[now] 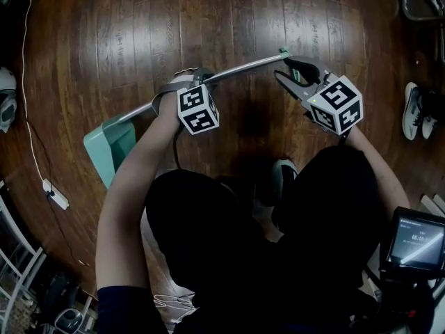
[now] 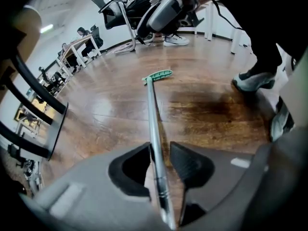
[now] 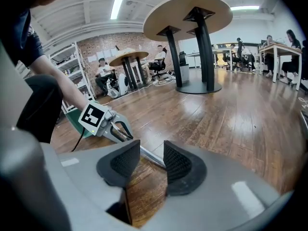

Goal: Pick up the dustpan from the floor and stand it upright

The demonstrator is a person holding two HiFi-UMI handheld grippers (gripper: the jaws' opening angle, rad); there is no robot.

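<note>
The dustpan has a teal pan (image 1: 108, 145) at the left on the wooden floor and a long metal handle (image 1: 243, 67) that runs up to the right and ends in a green tip (image 1: 284, 52). My left gripper (image 1: 186, 81) straddles the handle partway along it. In the left gripper view the handle (image 2: 151, 114) passes between the two pads, against the left one and with a gap to the right pad (image 2: 185, 160). My right gripper (image 1: 292, 74) stands open just beside the green tip; its view shows the handle (image 3: 150, 156) beyond its spread pads, and the left gripper (image 3: 113, 126) further down it.
A white cable and power strip (image 1: 57, 197) lie on the floor at the left. A pair of shoes (image 1: 417, 110) sits at the right. The person's own shoe (image 1: 281, 176) stands close below the handle. Round tables (image 3: 192, 13) and desks with seated people stand farther off.
</note>
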